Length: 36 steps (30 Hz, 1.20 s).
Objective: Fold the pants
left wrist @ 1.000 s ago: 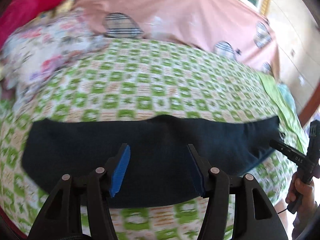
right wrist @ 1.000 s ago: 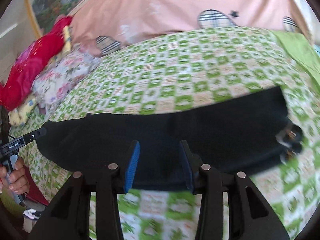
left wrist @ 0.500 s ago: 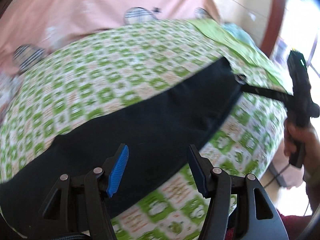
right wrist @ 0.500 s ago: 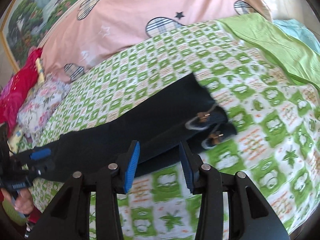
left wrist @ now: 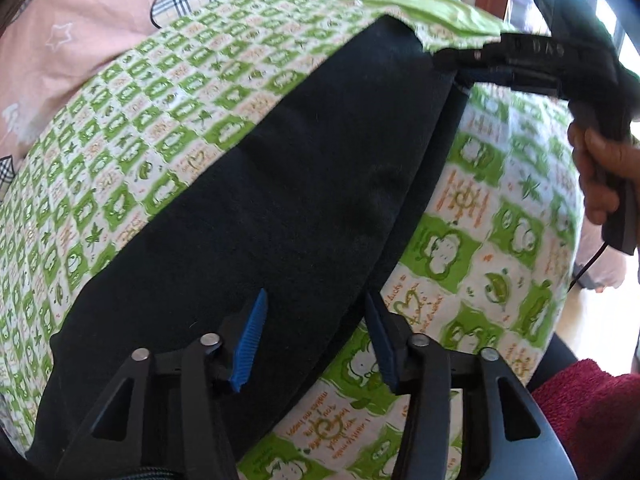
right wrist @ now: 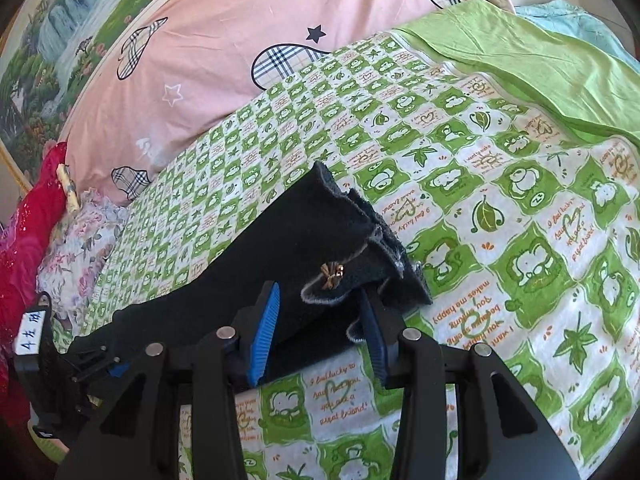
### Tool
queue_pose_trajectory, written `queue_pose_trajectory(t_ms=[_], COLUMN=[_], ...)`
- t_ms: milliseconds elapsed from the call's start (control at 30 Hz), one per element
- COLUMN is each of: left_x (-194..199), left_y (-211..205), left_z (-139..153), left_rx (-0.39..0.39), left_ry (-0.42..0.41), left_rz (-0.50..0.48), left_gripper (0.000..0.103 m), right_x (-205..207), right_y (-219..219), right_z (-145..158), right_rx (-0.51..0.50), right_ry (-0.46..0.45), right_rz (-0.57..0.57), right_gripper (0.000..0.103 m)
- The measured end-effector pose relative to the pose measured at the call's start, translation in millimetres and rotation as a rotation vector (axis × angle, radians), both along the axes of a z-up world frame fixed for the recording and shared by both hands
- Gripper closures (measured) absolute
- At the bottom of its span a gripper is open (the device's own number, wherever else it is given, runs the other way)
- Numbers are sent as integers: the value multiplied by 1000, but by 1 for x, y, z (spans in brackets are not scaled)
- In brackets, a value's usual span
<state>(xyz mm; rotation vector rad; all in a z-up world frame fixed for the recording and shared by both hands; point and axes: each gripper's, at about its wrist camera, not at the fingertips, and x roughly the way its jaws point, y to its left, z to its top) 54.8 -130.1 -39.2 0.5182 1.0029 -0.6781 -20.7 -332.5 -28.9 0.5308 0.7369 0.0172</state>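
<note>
A pair of dark navy pants [left wrist: 280, 184] is lying in a long strip near the front edge of a bed, on a green-and-white cartoon-print sheet [left wrist: 132, 116], with 1 gripper working at each end. The left gripper [left wrist: 316, 336] is hovering low over the wide end of the strip, its blue-padded jaws standing wide apart and holding nothing. The right gripper [right wrist: 318, 330] is reaching at the cuff end, its jaws also spread wide, with the near frayed hem [right wrist: 360, 280] sitting between the pads but not yet pinched. A small gold bow ornament [right wrist: 331, 273] is showing on the upper cuff, and the 2 leg ends are lying stacked, slightly fanned.

Judging from the layout, the step in hand is taking hold of both ends for a lengthwise fold. Doing it well is likely meaning closing the right pads over both stacked hems at once, not just the top layer, since the fanned cuffs could slip apart on lifting. The left jaws would best be biting the near edge of the fabric squarely, through every layer. Both ends should probably be rising together, so the strip is staying flat and the soft cloth is not dragging the sheet into wrinkles.

A pink duvet with plaid hearts [right wrist: 224, 40] is lying bunched behind, a plain green sheet [right wrist: 532, 60] alongside it.
</note>
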Motion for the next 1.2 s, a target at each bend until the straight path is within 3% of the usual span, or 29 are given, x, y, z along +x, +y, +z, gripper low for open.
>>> queue_pose_trajectory(t_ms=[67,100,133,167,233,333,467,567,633,667,733,767,967,1200], left_x=[1,1,0,-1,-5,-13,-13,-7,-5,-6,-4,-1,37,94], left_y=[-1,-2,-2,-3,-4,-5,-6,-8,-7,-7,-8,-9,-29,-84], left_z=[-2,-1,0,2,9,21,17,11,16,21,32,38,65,57], left_rx=[1,-1,-6,-11,-15,-39,-37,-26,-37,-43,-64,-74,-160,-191], left_ry=[0,0,-2,-6,-32,-57,-25,18,13,10,3,-5,43,165], left_rz=[-9,-15,-21,-22,-27,-57,-74,-54,-47,-51,-59,-59,-39,-79], left_gripper=[68,79,85,92,97,98,97,89,89,84,67,61,60,58], right_x=[2,2,2,1,-2,-14,-21,-15,-17,-19,-25,-29,-41,-36], right_y=[0,2,2,2,1,0,-5,-8,-11,-11,-12,-14,-25,-30], right_z=[-3,-4,-4,-4,-2,8,5,-5,-5,-3,2,4,-6,-20], right_rx=[2,0,-9,-15,-11,-29,-33,9,43,42,39,43,136,215], right_ry=[3,4,3,3,-13,-47,-21,23,9,0,-24,-39,-37,-29], right_rz=[0,-1,-3,-6,-9,-13,-17,-16,-21,-25,-33,-39,-67,-69], right_gripper=[61,65,80,88,95,96,97,94,84,79,57,56,56,56])
